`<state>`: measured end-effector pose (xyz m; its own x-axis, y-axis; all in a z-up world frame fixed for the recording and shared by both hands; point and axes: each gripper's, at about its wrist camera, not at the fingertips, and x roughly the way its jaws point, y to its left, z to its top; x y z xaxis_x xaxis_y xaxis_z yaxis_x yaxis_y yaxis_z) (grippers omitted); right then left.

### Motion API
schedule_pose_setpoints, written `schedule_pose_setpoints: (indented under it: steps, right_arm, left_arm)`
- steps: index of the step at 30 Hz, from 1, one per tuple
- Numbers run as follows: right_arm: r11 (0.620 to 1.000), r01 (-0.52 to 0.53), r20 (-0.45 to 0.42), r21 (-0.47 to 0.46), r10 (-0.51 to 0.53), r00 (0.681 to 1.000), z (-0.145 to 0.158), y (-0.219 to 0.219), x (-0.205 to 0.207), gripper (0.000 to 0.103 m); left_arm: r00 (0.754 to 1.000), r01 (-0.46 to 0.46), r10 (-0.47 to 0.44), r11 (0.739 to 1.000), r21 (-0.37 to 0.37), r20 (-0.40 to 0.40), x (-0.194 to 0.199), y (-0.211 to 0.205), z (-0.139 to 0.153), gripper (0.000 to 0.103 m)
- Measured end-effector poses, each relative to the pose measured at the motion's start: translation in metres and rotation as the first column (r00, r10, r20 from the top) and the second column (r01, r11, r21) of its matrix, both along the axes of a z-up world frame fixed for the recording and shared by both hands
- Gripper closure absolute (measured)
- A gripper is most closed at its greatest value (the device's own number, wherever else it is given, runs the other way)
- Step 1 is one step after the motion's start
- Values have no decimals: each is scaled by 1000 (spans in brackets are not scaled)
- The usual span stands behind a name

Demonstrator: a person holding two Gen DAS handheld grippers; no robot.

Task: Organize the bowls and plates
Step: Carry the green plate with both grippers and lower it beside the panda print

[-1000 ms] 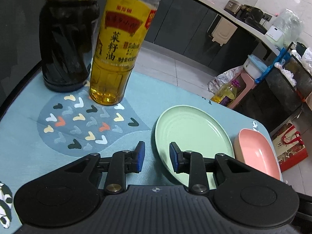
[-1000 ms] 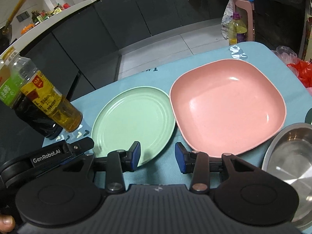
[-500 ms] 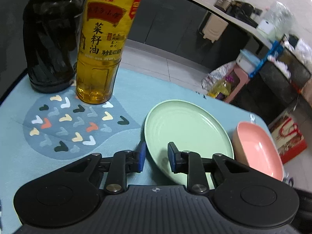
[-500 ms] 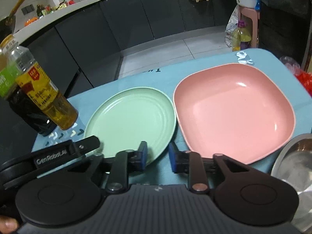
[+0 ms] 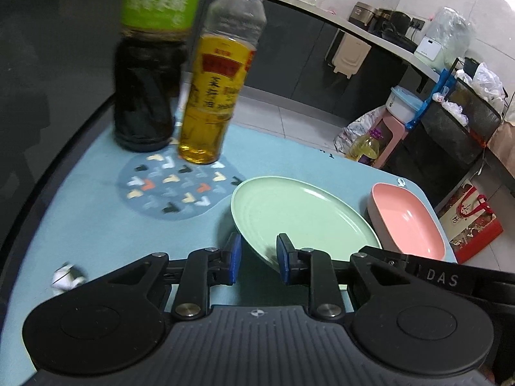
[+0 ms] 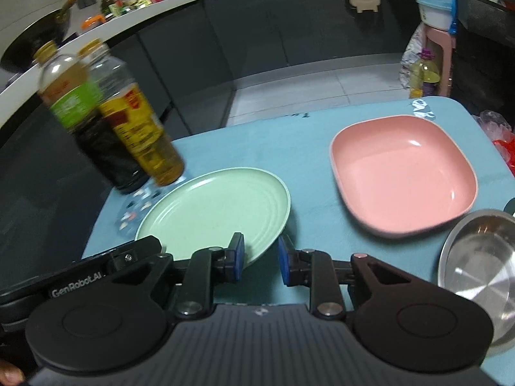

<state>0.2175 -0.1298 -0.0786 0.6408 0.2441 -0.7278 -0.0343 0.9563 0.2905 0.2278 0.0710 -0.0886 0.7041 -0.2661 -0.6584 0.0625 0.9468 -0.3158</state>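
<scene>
A round pale green plate (image 5: 305, 215) hangs tilted a little above the teal table mat (image 5: 96, 225), casting a shadow. My left gripper (image 5: 257, 259) is shut on its near left rim. My right gripper (image 6: 259, 259) is shut on the near right rim of the same green plate (image 6: 219, 209). A pink square bowl (image 6: 402, 173) rests on the mat to the plate's right, with a gap between them. A steel bowl (image 6: 479, 270) sits at the right edge, near the right gripper. Each gripper's black body shows beside the other.
A dark sauce bottle (image 5: 145, 96) and a yellow oil bottle (image 5: 212, 103) stand at the far left on a patterned round mat (image 5: 173, 189). Beyond the table's far edge are tiled floor, dark cabinets and a pink stool (image 6: 441, 41) with an oil jug.
Both grippers' jaws narrowed onto the green plate's rim. The plate rose off the mat and drew away from the pink bowl. Both views pulled back and up, and the bottles look farther off.
</scene>
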Motion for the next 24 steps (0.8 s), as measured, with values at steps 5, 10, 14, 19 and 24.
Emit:
schedule_pose_setpoints:
  steps: [5,10,14,19,24]
  right_arm:
    - [999,-50,9,-4,50,999,6,17,-15,81]
    - [995,-97,15,-18,97,995,10,35,-28,81]
    - [991,-128,24,-32,129,991,15,49,-38,81]
    - [987,-152,22,-44,153,988,16,62,-47,81]
    - [983,-170,21,-70,172,985,17,72,-56,81]
  left_arm:
    - [999,-33,33,999,-18,16,-25,16,9,82]
    - [997,-65,66,998,-12,44,-48,30,12,82]
    - [995,-90,91,996,-27,43,-59,43,12,82]
    - [993,-110,112,992,-55,27,-68,59,8,82]
    - [993,-120,121,990,-71,14,-76,68,1,82]
